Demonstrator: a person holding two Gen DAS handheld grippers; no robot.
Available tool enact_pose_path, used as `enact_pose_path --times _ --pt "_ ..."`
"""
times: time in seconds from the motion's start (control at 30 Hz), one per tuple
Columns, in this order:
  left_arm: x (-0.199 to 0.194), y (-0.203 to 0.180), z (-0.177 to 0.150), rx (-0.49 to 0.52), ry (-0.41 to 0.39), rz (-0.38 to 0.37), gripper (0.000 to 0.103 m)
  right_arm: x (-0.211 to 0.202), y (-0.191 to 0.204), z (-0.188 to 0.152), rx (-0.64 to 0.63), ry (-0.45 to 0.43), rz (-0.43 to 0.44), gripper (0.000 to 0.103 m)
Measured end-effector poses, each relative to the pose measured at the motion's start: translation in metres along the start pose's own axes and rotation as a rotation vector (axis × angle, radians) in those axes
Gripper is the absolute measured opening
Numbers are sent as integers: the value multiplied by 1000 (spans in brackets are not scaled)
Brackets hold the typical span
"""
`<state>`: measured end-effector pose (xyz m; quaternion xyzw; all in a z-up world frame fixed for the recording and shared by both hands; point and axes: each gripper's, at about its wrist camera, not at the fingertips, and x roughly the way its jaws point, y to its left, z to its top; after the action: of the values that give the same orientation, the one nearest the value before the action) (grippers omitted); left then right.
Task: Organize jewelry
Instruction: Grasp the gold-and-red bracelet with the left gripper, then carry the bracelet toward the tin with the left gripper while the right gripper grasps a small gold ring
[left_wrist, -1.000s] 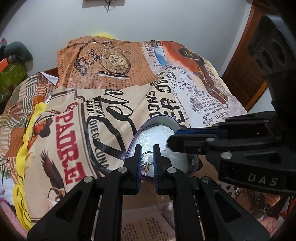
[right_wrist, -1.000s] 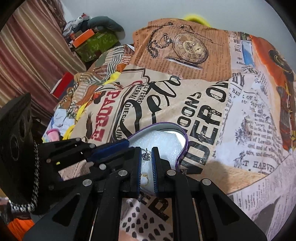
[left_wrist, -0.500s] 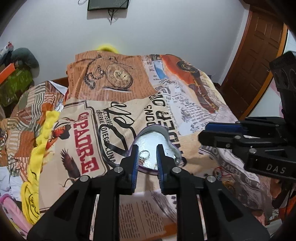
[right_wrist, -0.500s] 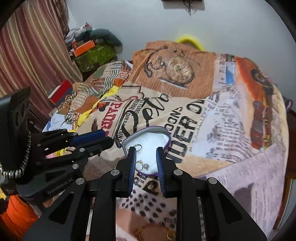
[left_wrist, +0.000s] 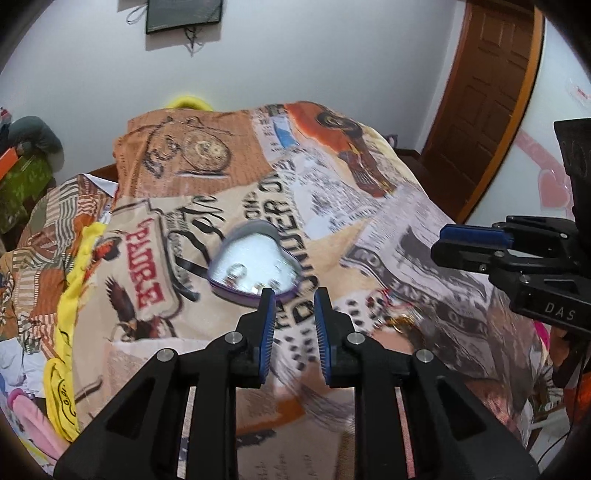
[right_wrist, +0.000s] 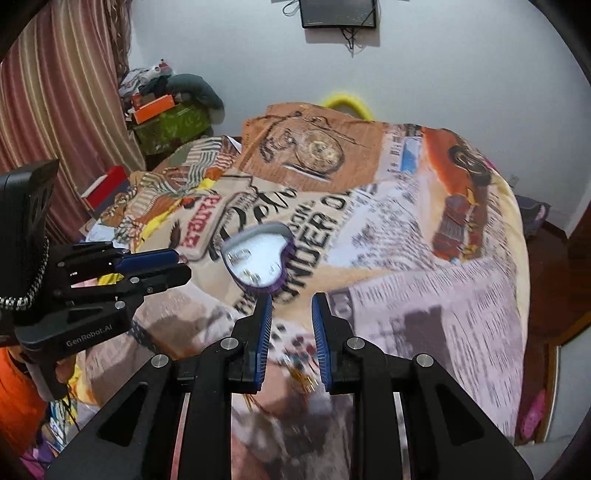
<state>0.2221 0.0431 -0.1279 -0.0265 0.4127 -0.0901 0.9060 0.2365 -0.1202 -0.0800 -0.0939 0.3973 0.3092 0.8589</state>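
Both my left gripper and right gripper hang parted and empty. The heart-shaped jewelry box lies open on the printed bedspread, rings inside. Loose jewelry waits nearer, blurred; I should descend slowly, straddling one piece.

rings in heart box on bedspread

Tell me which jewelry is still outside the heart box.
The gold tangle lying on the bedspread, just below the right gripper. The other small pieces sit inside the heart box.
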Motion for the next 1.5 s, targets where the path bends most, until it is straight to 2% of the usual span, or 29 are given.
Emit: enact_pose_path --times 0.37,0.63,0.77,0.9,0.93,0.97,1.03,1.2,1.3,1.4,1.5 --pt "31 -38 -23 37 96 -66 20 -1 -21 -48 37 56 -25 20" --pt "59 -54 -37 53 171 -100 20 7 -24 -68 50 86 -12 20" --pt "65 -55 -41 50 154 -84 20 10 -25 -74 56 92 -10 20" --pt "71 -53 -42 19 147 -100 19 13 -26 -77 61 101 -3 20" --pt "71 -53 -42 21 144 -101 16 13 -26 -78 60 103 -3 20" --pt "71 -54 -43 28 138 -97 8 14 -25 -78 60 103 -3 20" --pt "69 -55 -45 48 132 -85 1 14 -25 -78 57 102 -3 20" --pt "58 -53 -49 69 96 -56 1 19 -23 -76 42 104 -8 20" --pt "49 -47 -49 49 71 -52 1 24 -20 -74 31 117 -1 20" --pt "36 -38 -48 27 36 -51 1 29 -12 -72 4 139 44 20" --pt "27 -28 -46 2 11 -55 1 38 -4 -68 -28 155 41 20"
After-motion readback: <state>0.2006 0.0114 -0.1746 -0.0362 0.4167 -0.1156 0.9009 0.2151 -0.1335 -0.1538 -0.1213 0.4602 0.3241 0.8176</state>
